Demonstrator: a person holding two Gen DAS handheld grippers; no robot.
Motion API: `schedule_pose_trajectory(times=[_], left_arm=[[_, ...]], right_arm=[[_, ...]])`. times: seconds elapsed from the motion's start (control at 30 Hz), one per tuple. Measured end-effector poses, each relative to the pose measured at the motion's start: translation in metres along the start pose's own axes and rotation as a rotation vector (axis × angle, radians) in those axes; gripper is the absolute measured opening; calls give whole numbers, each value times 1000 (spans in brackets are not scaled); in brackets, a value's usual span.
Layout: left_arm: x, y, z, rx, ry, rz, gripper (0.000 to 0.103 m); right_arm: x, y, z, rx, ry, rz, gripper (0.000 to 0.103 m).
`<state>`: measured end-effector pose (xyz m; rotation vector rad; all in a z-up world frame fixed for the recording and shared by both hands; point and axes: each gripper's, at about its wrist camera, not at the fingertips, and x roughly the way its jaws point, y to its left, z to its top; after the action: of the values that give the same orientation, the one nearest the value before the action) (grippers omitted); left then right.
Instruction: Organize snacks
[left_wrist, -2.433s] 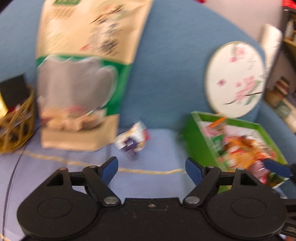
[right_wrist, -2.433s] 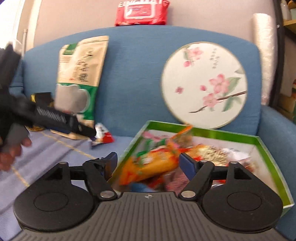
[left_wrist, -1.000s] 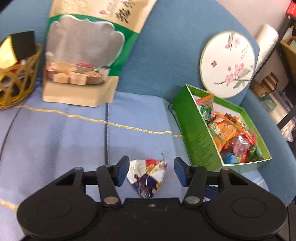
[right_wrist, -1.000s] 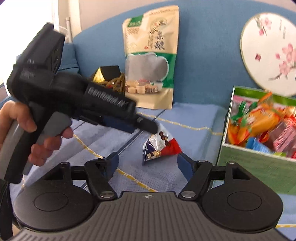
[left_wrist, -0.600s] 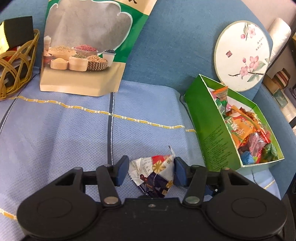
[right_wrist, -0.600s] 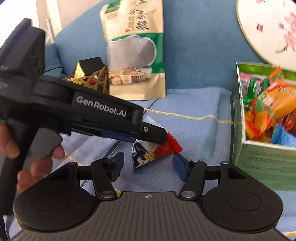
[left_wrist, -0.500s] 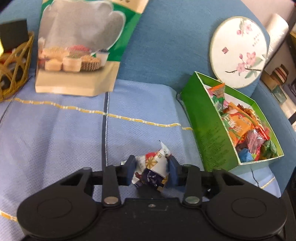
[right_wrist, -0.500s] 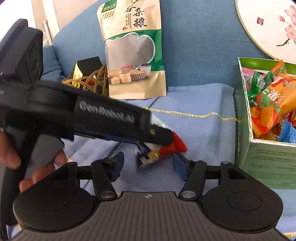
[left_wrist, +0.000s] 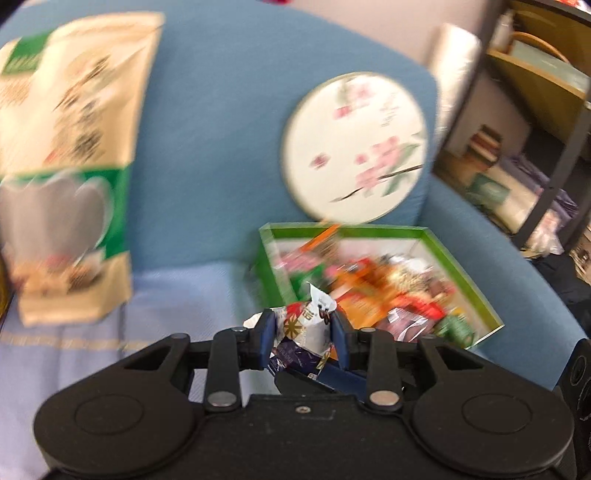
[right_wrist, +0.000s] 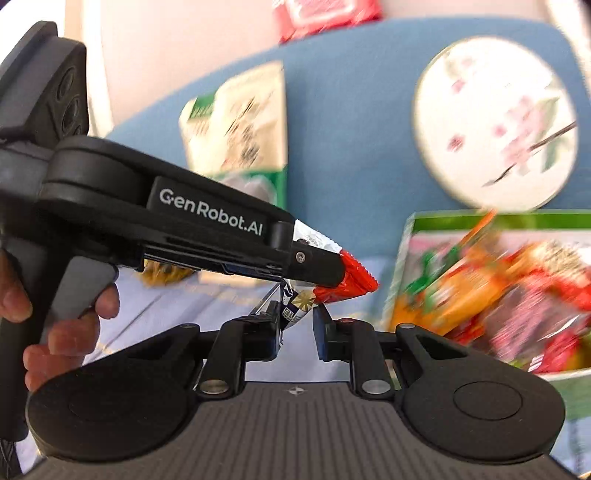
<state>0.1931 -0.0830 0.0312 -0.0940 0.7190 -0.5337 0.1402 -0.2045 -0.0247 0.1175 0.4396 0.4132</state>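
A small triangular snack packet (left_wrist: 304, 328), red, white and dark blue, is gripped by both claws at once and is held clear of the light blue sofa seat (left_wrist: 177, 295). In the left wrist view the left claw (left_wrist: 303, 341) is seen clenched on the packet's sides; its jaws have just been closing further, with the packet between them. In the right wrist view the right claw (right_wrist: 297, 325) is pinched on the packet's lower corner (right_wrist: 295, 308), its jaws having just closed with that corner between them. The left claw's body (right_wrist: 207, 218), marked "GenRobot.AI", is seen crossing the frame from the left, held by a hand (right_wrist: 62, 317); the packet's red end (right_wrist: 351, 280) sticks out past its tip.

An open green box (left_wrist: 469, 266) full of mixed snack wrappers is seen just beyond the packet, on the seat against the blue backrest (left_wrist: 221, 129). A round floral fan (left_wrist: 354, 147) is leaned on the backrest behind the box. A tall beige and green pouch (left_wrist: 70, 166) is stood against the backrest to the left. The background is blurred.
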Motion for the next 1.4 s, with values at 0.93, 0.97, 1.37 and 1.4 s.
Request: schedule_pose_trajectory(times=[0.93,0.97,1.37,1.4], left_arm=[[-2,-19,-12,-41,-92,118,103],[-11,-16,-20,-57,-85,133,103],[-68,-20,-115,-202,7,169,103],[-70,-23,-119,-195,13,177,103]], right_arm=[[-40,-111,11,320,-112,-276,103],[-41,-110,11,315,-113,-277,103],[-103,-61,-37,327,-89,-339,103],[-109,-54,-43,319,-77,-357,103]])
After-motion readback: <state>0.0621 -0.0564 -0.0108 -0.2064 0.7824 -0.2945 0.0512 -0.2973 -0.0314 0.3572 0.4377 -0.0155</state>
